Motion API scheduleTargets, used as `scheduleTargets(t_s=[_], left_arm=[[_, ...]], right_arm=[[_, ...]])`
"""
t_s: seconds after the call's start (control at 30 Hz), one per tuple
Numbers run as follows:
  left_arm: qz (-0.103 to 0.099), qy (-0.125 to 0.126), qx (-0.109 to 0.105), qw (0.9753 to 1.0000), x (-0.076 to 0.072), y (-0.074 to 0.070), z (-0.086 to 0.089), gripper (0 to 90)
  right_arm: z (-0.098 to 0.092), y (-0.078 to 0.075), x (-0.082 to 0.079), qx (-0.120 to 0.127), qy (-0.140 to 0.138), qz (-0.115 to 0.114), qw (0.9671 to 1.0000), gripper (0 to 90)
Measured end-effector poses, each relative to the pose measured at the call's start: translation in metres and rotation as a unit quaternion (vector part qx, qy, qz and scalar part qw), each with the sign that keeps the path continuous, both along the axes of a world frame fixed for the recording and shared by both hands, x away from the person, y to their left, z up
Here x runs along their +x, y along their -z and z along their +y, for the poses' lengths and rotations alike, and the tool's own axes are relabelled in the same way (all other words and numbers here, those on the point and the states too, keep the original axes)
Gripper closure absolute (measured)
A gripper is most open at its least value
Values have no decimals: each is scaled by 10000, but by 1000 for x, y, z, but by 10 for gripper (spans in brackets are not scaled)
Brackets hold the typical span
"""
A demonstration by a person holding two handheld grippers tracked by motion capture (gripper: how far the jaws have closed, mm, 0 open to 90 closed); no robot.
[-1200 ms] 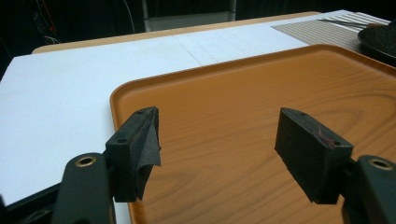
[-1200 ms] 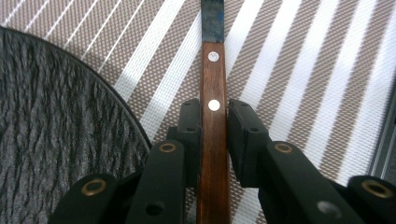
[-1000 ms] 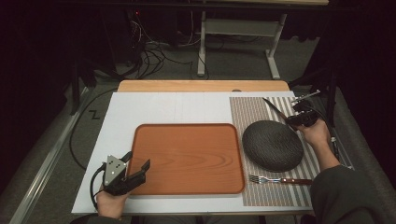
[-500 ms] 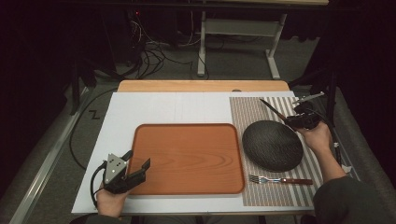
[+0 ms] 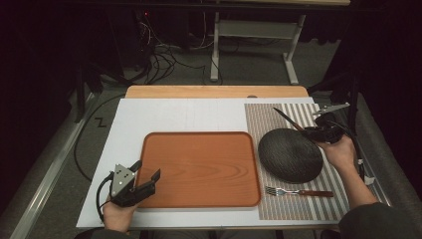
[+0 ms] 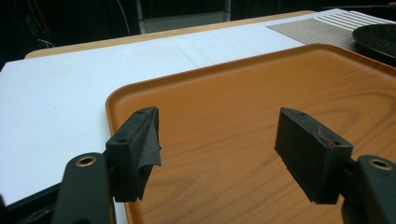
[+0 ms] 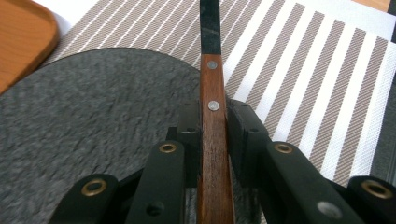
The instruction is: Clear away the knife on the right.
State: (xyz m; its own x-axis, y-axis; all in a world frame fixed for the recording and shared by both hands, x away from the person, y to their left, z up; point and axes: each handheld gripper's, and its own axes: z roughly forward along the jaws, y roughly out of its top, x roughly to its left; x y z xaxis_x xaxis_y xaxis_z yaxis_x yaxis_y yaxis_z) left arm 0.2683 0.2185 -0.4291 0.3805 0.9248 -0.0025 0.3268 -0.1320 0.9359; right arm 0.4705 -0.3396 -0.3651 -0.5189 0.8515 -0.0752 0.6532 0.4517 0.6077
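1. High view: the knife (image 5: 287,120) is held by the right gripper (image 5: 318,133) at the far right of the striped placemat (image 5: 278,209), just beyond the dark round plate (image 5: 290,155); the blade points away toward the far left. The fork (image 5: 298,191) lies on the mat near the plate's front edge. The left gripper (image 5: 144,181) rests at the near-left corner of the wooden tray (image 5: 199,169), spread wide, nothing held. Risk: if the knife is lowered with the handle swung inward, the plate rim could be clipped and the plate shoved toward the fork.

2. Left gripper view: the jaws stand wide apart over the tray's corner, nothing between them. The left pad's (image 6: 140,144) black lining looks peeled and loose. Risk: a thin item could be gripped poorly there; the tray could be nudged if the hand drifts forward.

3. Right gripper view: the knife's wooden handle (image 7: 214,154) is clamped between narrow jaws, near the rivets, above the plate edge and mat stripes. Risk: the grip sits on a slim, smooth handle, so the knife could pivot or slip if tilted quickly; release above the plate would leave it landing half on the rim.
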Motion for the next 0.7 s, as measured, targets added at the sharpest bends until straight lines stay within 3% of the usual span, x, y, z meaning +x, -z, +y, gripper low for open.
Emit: scheduleTargets(t_s=[0.7], left_arm=[[-5, 6, -9, 10000, 0, 0, 1, 306]], right_arm=[[14, -2, -40, 188, -257, -96, 9994, 778]])
